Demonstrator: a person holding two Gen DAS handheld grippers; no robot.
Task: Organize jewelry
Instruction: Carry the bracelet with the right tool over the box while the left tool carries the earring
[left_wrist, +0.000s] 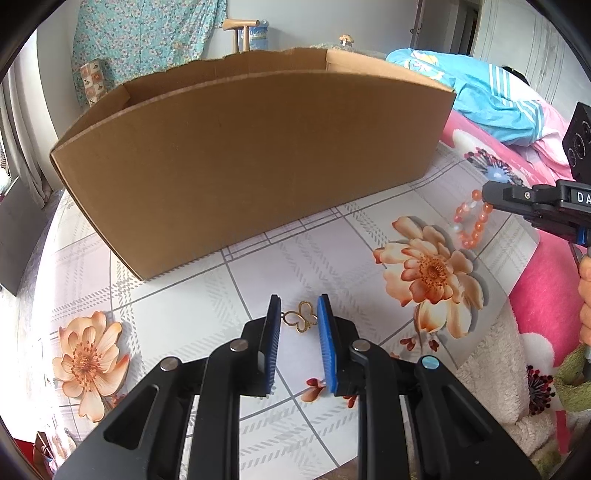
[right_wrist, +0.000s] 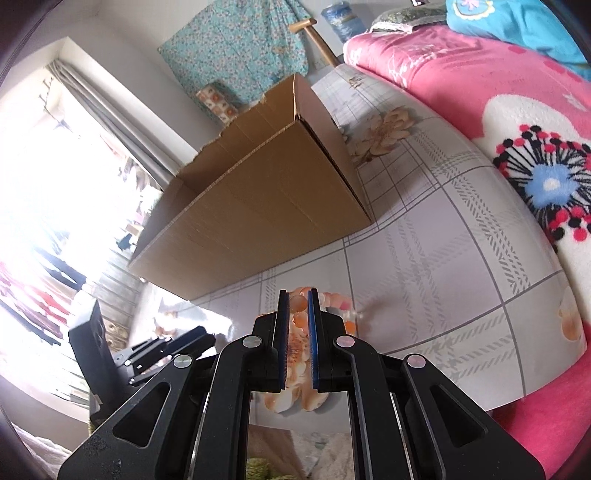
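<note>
Cardboard, plain brown and corrugated, formed the open box (left_wrist: 255, 162) at the far side of the glossy floral tablecloth (left_wrist: 258, 280). Near its front wall, the left gripper (left_wrist: 298, 314) had narrowed its ribbed blue pads onto a thin gold butterfly pendant (left_wrist: 301, 318), which appeared pinched at its wing edges, though contact was hard to confirm. To the right, the right gripper (right_wrist: 298, 301) held a bracelet of round orange and milky beads (left_wrist: 474, 218), its jaws nearly closed on one bead while the loop dangled. Both grips looked precarious: the flat wire pendant could twist free from so slight a hold, and the smooth beads could roll out if the gripper tilted, dropping short of the box.
</note>
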